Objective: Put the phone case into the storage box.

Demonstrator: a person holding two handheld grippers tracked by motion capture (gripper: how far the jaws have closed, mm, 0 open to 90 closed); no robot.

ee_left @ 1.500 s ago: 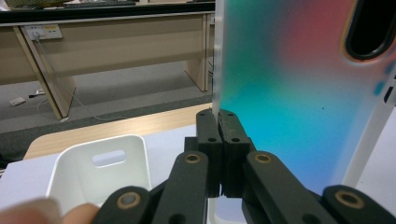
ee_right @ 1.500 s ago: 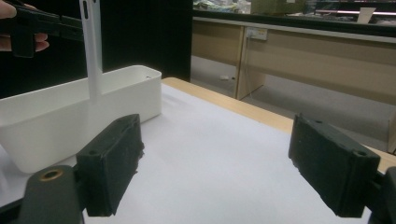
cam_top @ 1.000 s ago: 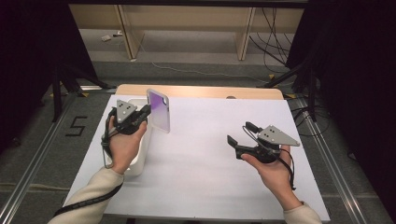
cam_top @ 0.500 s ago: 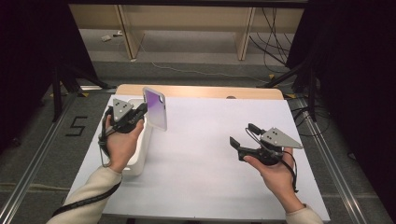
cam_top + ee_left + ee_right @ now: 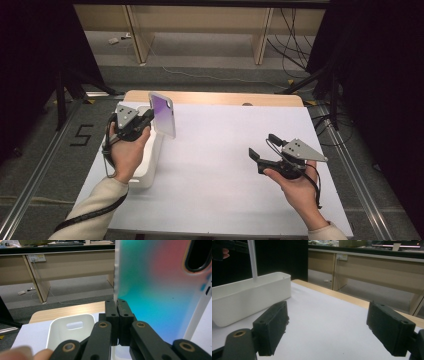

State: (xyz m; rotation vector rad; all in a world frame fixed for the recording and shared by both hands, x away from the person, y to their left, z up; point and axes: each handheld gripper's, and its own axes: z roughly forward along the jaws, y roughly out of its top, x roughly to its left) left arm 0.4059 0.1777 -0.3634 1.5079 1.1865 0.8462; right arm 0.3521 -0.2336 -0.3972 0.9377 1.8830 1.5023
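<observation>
Phone case [image 5: 163, 114]: thin, flat, rounded corners, iridescent purple-teal sheen, oval camera cutout. Left gripper [image 5: 146, 118] jaws clamped on its edge, holding it upright above white plastic bin [image 5: 150, 167] at table's left edge; lower end hidden. Right gripper [image 5: 260, 153] spread wide, empty.

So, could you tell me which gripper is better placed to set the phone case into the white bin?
The left gripper: it is shut on the phone case right beside the white bin. The right gripper is open, empty and far across the table.
</observation>
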